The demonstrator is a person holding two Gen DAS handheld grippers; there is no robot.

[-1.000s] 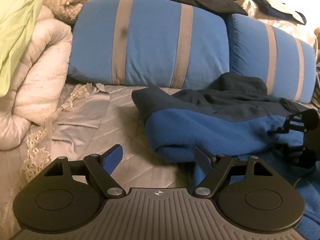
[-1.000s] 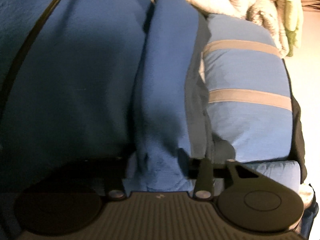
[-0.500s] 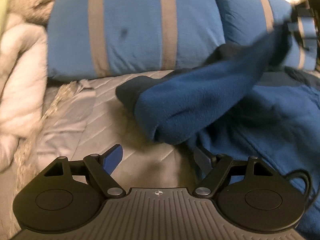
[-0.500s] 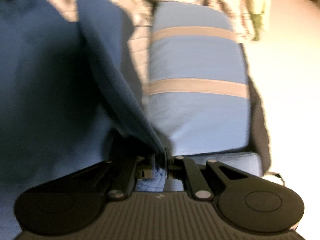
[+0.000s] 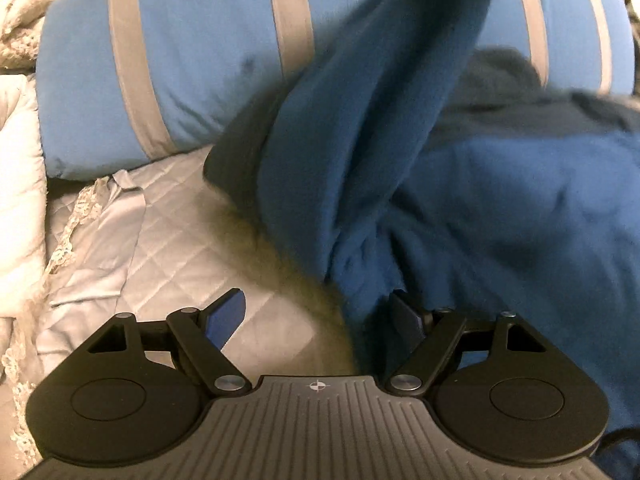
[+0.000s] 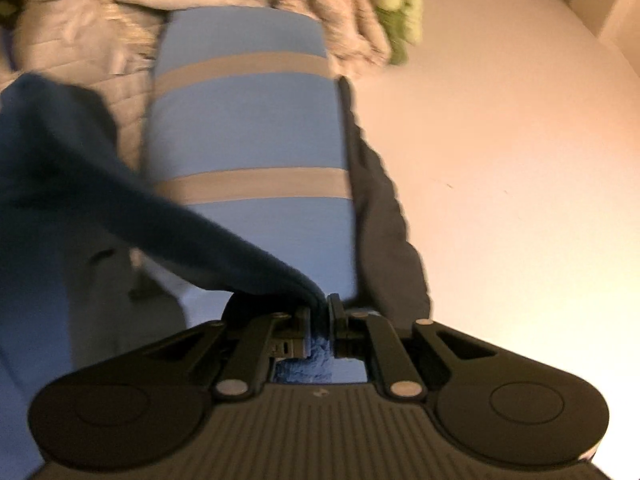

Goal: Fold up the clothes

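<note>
Up near the pillows, the right hand-held gripper (image 6: 320,320) is clenched on a fold of the blue fleece garment (image 6: 100,208), with fuzzy blue cloth pinched between its two pads. From that pinch the fabric runs away to the left of the right wrist view in a dark, taut band, in front of a blue pillow with grey stripes (image 6: 248,128). A dark piece of cloth (image 6: 384,216) lies along the pillow's right edge, and a pale wall (image 6: 512,160) fills the rest of that side. A heap of cream bedding (image 6: 340,20) and something yellow-green (image 6: 396,12) sit beyond the pillow, both blurred.

The left hand-held gripper (image 5: 316,320) is released, its jaws standing wide apart and angled down at the bed. Its left finger (image 5: 226,320) hangs over bare quilt, clear of the cloth; its right finger (image 5: 406,322) is just against the edge of the garment (image 5: 500,208), though whether it touches cannot be told. In this view most of the garment lies spread over the right half of the grey quilted bedspread (image 5: 160,248), while one blue sleeve-like part (image 5: 380,112) is lifted up across the front of the striped pillow (image 5: 180,72). A darker navy part of the garment (image 5: 520,96) is bunched against the pillow's foot. Cream lace-edged bedding (image 5: 24,160) lies at the far left.
</note>
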